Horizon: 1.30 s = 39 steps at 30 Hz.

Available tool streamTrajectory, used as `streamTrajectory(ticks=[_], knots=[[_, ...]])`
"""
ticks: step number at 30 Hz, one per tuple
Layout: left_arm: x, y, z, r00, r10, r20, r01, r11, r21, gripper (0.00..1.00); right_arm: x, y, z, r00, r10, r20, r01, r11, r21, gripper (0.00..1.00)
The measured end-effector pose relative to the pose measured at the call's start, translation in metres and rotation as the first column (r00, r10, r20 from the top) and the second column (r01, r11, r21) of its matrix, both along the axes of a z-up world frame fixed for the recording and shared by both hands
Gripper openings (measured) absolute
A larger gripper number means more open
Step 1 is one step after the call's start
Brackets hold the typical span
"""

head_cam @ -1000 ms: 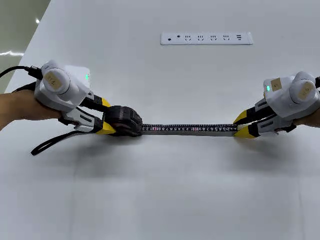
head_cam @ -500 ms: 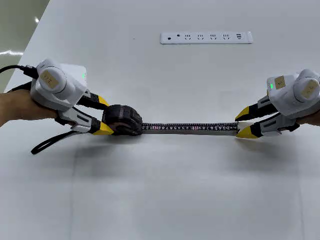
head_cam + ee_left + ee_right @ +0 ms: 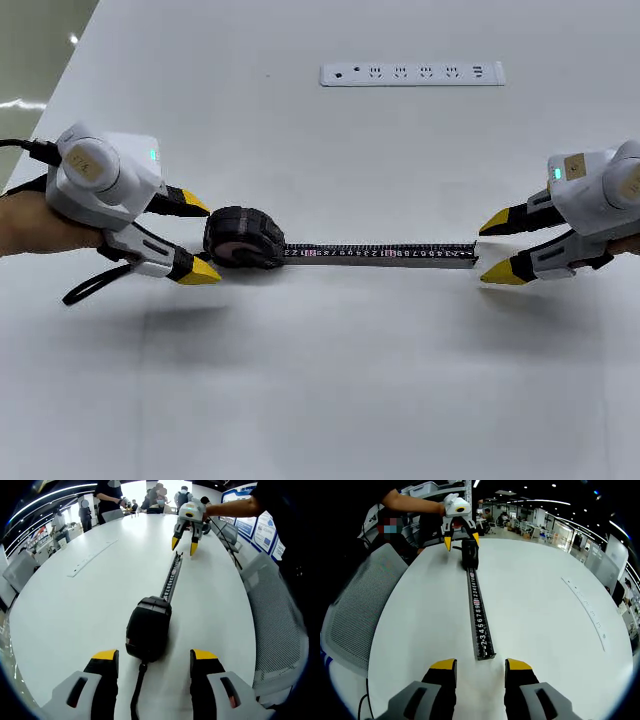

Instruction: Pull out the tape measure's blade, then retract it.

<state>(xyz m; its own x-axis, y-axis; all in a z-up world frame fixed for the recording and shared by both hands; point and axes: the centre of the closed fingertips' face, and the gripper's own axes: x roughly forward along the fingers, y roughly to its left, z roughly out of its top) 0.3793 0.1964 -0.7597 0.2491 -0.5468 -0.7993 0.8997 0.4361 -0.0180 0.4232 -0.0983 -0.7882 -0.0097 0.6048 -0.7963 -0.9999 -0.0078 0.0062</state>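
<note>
White table [image 3: 320,380] carries the tape measure [image 3: 244,238] mid-surface, blade [image 3: 380,252] out, my left gripper [image 3: 202,240] and right gripper [image 3: 489,252] both spread and off it, so the unheld blade could whip back and jolt it askew.

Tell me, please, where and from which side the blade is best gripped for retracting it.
Probably its free end, coming in from the side away from the case, along the blade. It lies flat and straight on the table, tip aimed between the right gripper's open jaws, which could close across its narrow width.
</note>
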Motion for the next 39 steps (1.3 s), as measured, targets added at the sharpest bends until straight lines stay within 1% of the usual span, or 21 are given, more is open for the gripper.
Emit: streamTrajectory(ticks=[2, 7, 9, 11, 13, 15, 17, 19, 21, 23, 25, 31, 33, 35, 37, 39], knots=[[-0.004, 0.000, 0.000, 1.000, 0.015, -0.006, -0.015, 1.000, -0.006, 0.55, -0.002, -0.001, -0.001, 1.000, -0.008, -0.001, 0.008, 1.000, -0.001, 0.36], [-0.010, 0.001, 0.000, 0.999, 0.039, 0.002, -0.039, 0.999, -0.021, 0.59, -0.008, -0.005, -0.001, 1.000, -0.026, -0.008, 0.026, 1.000, 0.001, 0.40], [-0.011, 0.002, 0.000, 0.998, 0.056, 0.002, -0.056, 0.998, -0.025, 0.62, -0.011, -0.006, -0.001, 0.999, -0.037, -0.013, 0.037, 0.999, 0.006, 0.41], [-0.013, 0.003, 0.000, 0.997, 0.077, 0.009, -0.077, 0.997, -0.029, 0.65, -0.013, -0.007, -0.001, 0.999, -0.052, -0.012, 0.052, 0.999, 0.011, 0.42], [-0.015, 0.003, 0.002, 0.995, 0.102, 0.003, -0.101, 0.994, -0.044, 0.67, -0.015, -0.008, -0.001, 0.998, -0.067, -0.015, 0.068, 0.998, 0.017, 0.44], [-0.016, 0.003, 0.003, 0.993, 0.120, 0.008, -0.119, 0.991, -0.055, 0.69, -0.017, -0.009, -0.001, 0.997, -0.080, -0.014, 0.081, 0.996, 0.023, 0.46], [-0.017, 0.003, 0.004, 0.990, 0.139, 0.012, -0.138, 0.988, -0.065, 0.71, -0.019, -0.009, -0.001, 0.996, -0.089, -0.014, 0.089, 0.996, 0.030, 0.48], [-0.018, 0.002, 0.004, 0.987, 0.158, 0.022, -0.156, 0.985, -0.076, 0.72, -0.021, -0.009, -0.001, 0.994, -0.107, -0.015, 0.107, 0.994, 0.036, 0.50], [-0.020, 0.001, 0.005, 0.984, 0.179, 0.026, -0.176, 0.980, -0.095, 0.72, -0.024, -0.008, 0.000, 0.993, -0.120, -0.020, 0.121, 0.992, 0.048, 0.50], [-0.022, 0.000, 0.004, 0.980, 0.197, 0.025, -0.194, 0.975, -0.106, 0.73, -0.027, -0.008, -0.001, 0.991, -0.129, -0.019, 0.130, 0.990, 0.050, 0.53], [-0.025, -0.001, 0.004, 0.978, 0.205, 0.028, -0.201, 0.974, -0.108, 0.74, -0.029, -0.008, -0.001, 0.990, -0.141, -0.022, 0.142, 0.988, 0.053, 0.54], [-0.034, -0.004, 0.004, 0.967, 0.256, 0.017, -0.251, 0.958, -0.136, 0.77, -0.033, -0.007, 0.001, 0.984, -0.178, -0.017, 0.179, 0.981, 0.073, 0.60], [-0.038, -0.005, 0.002, 0.965, 0.261, 0.015, -0.257, 0.957, -0.136, 0.77, -0.034, -0.006, 0.001, 0.980, -0.197, -0.019, 0.198, 0.977, 0.076, 0.62], [-0.041, -0.006, 0.001, 0.961, 0.277, 0.013, -0.273, 0.952, -0.138, 0.78, -0.038, -0.006, 0.000, 0.977, -0.209, -0.027, 0.211, 0.975, 0.075, 0.63], [-0.042, -0.007, 0.001, 0.955, 0.296, 0.014, -0.290, 0.945, -0.149, 0.78, -0.040, -0.006, 0.000, 0.977, -0.214, -0.024, 0.215, 0.974, 0.077, 0.64], [-0.044, -0.009, 0.002, 0.951, 0.307, 0.018, -0.301, 0.941, -0.156, 0.79, -0.043, -0.005, 0.000, 0.973, -0.228, -0.030, 0.230, 0.969, 0.087, 0.65]])
